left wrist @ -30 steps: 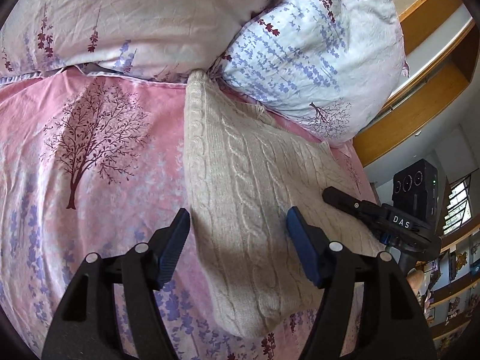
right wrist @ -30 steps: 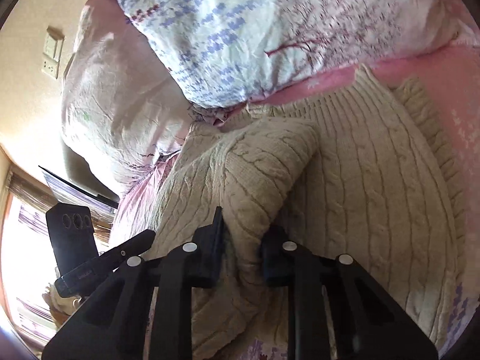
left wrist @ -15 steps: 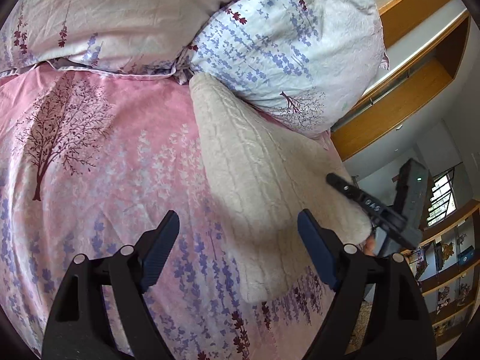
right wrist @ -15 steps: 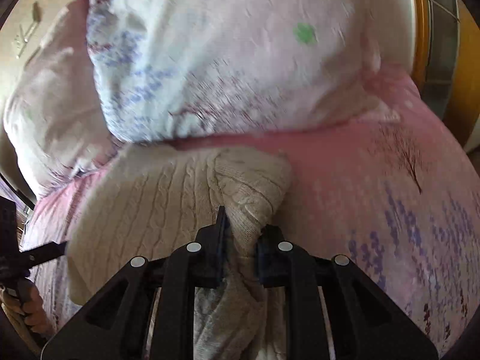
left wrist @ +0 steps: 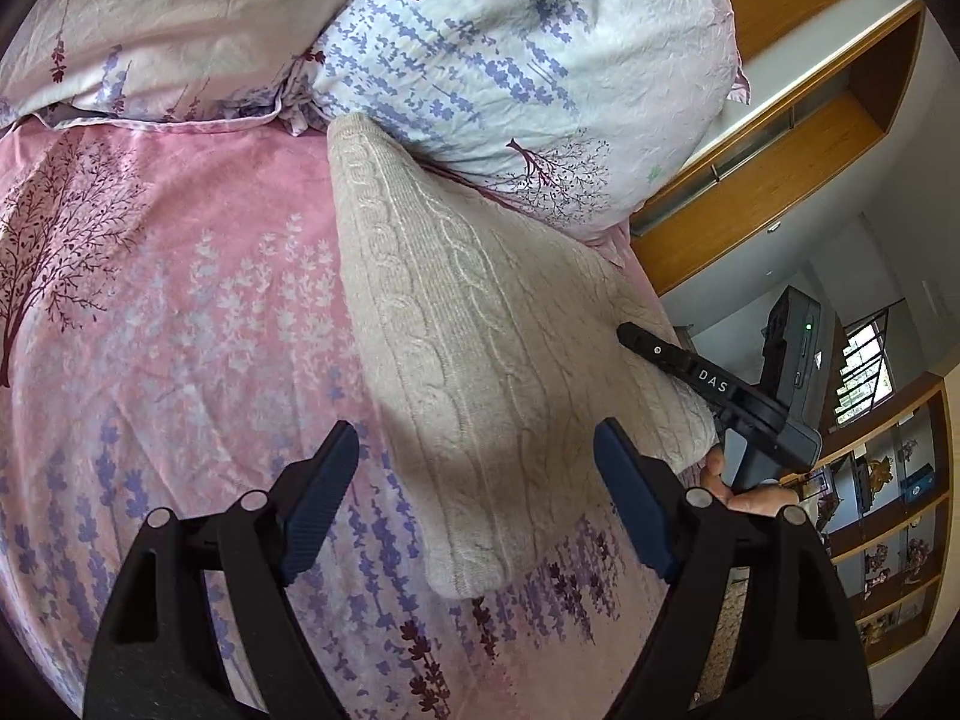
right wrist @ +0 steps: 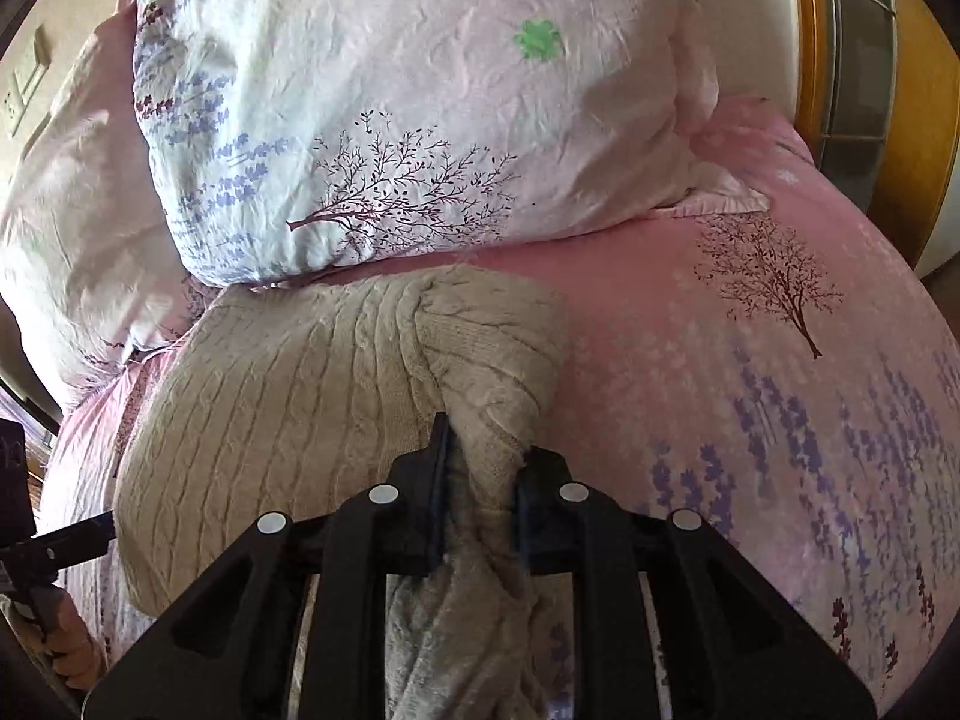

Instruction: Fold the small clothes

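A cream cable-knit sweater [left wrist: 474,324] lies folded lengthwise on the pink floral bedsheet [left wrist: 180,312], its far end against the pillows. My left gripper [left wrist: 477,480] is open and empty, hovering over the sweater's near end. My right gripper [right wrist: 480,474] is shut on a bunched fold of the sweater [right wrist: 492,360] at its right edge; the rest of the sweater [right wrist: 270,396] spreads to the left. The right gripper also shows in the left wrist view [left wrist: 708,384], at the sweater's far side.
Two floral pillows [left wrist: 516,60] [right wrist: 420,120] lie at the head of the bed. A wooden bed frame [left wrist: 798,90] and shelves [left wrist: 888,510] stand to the right. The sheet [right wrist: 780,390] stretches right of the sweater.
My right gripper has carried the sweater fold across, and the sweater is now narrower. My left gripper has drawn back and stayed open.
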Motion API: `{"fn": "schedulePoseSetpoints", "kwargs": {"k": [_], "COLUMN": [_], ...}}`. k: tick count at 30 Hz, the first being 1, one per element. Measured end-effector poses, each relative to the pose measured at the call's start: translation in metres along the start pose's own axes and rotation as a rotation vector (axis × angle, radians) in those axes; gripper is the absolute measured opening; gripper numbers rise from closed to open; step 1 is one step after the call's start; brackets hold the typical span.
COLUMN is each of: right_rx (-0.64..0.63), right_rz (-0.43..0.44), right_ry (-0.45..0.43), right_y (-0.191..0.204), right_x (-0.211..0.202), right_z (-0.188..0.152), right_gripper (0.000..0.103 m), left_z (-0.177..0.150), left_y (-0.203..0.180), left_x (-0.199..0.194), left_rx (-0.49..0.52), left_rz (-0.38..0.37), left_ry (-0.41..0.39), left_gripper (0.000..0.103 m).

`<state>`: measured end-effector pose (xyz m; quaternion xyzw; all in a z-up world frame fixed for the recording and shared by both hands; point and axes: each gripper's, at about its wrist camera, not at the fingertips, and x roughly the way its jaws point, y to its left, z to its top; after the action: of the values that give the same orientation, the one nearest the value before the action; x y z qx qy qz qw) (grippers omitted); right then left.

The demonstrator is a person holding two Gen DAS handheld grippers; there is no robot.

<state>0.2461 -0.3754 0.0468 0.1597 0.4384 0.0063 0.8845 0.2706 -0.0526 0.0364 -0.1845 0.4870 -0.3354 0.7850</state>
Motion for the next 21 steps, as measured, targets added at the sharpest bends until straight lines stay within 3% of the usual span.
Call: {"fn": "schedulePoseSetpoints", "kwargs": {"k": [2,4,6,9,11,12,13,16,18,21], "right_rx": [0.078,0.157,0.191,0.164,0.137,0.117,0.091,0.078,0.073,0.067], "right_rz": [0.064,0.156,0.208,0.205,0.206,0.209,0.189,0.172,0.156,0.069], "right_ry": [0.013,-0.003,-0.002,0.006,0.008,0.006,0.004,-0.083,-0.113,-0.027], "right_y": [-0.011,-0.023,-0.031,-0.030,-0.024,-0.021,-0.017,-0.017,-0.019,-0.026], "right_x": [-0.013,-0.030,-0.042,-0.053,-0.055,-0.055,-0.056,-0.072,-0.081,-0.061], "right_z": [-0.004,-0.013,-0.025,-0.041,-0.049,-0.051,-0.053,-0.052,-0.051,-0.058], "right_gripper": [0.032,0.050,0.051,0.050,0.045,0.023,0.011,0.010,0.009,0.009], "left_z": [-0.001,-0.001,-0.002,-0.005,-0.008,-0.009,-0.010,-0.011,-0.013,-0.018], "left_y": [-0.002,-0.002,-0.001,-0.001,-0.001,-0.002,-0.002,-0.003,-0.003,-0.004], "left_x": [0.000,0.001,0.004,0.010,0.013,0.014,0.014,0.010,0.007,0.006], "left_rx": [0.000,0.001,-0.004,-0.013,-0.016,-0.012,-0.007,0.006,0.019,0.048], "left_rz": [-0.009,-0.008,-0.009,-0.003,0.012,0.024,0.034,0.041,0.039,0.052], "left_ry": [-0.001,-0.001,0.008,0.028,0.036,0.036,0.032,0.023,0.024,0.029], "left_gripper": [0.079,0.079,0.076,0.067,0.061,0.058,0.052,0.036,0.030,0.025]}}
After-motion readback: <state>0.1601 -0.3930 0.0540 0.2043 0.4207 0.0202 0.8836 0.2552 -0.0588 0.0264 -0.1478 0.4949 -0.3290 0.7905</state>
